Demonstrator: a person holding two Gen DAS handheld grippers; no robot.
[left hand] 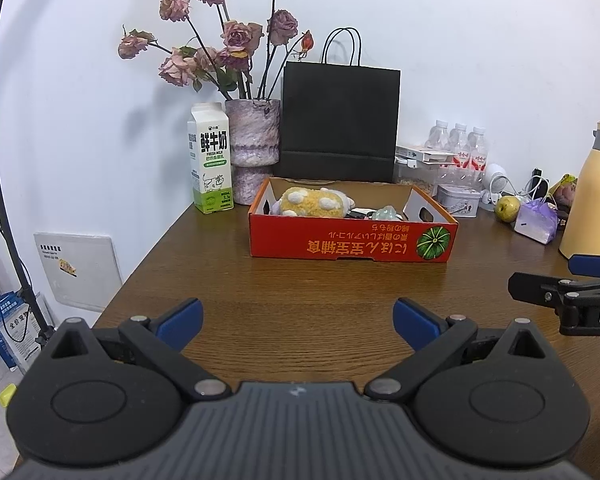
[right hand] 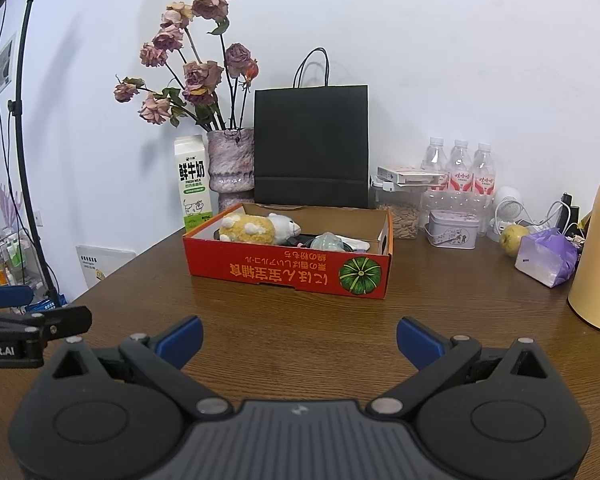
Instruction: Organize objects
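A red cardboard box [left hand: 352,242] [right hand: 288,270] with a pumpkin print stands on the brown wooden table [left hand: 300,292] [right hand: 300,316]. Inside it lie a yellow plush toy with white spots [left hand: 312,202] [right hand: 256,230], a pale green object [left hand: 386,213] [right hand: 330,241] and some dark items. My left gripper [left hand: 298,322] hovers open over the table in front of the box, nothing between its blue pads. My right gripper [right hand: 299,340] is also open and empty, to the right of the left one; its side shows in the left wrist view [left hand: 568,280].
Behind the box stand a milk carton [left hand: 211,160], a vase of dried roses [left hand: 253,148], a black paper bag [left hand: 340,120], water bottles [left hand: 460,148] and a small tin [left hand: 458,199]. At right are a pear [left hand: 507,208], a purple wrapped packet [left hand: 538,222] and a yellow thermos [left hand: 592,196]. A light stand [left hand: 4,160] rises left.
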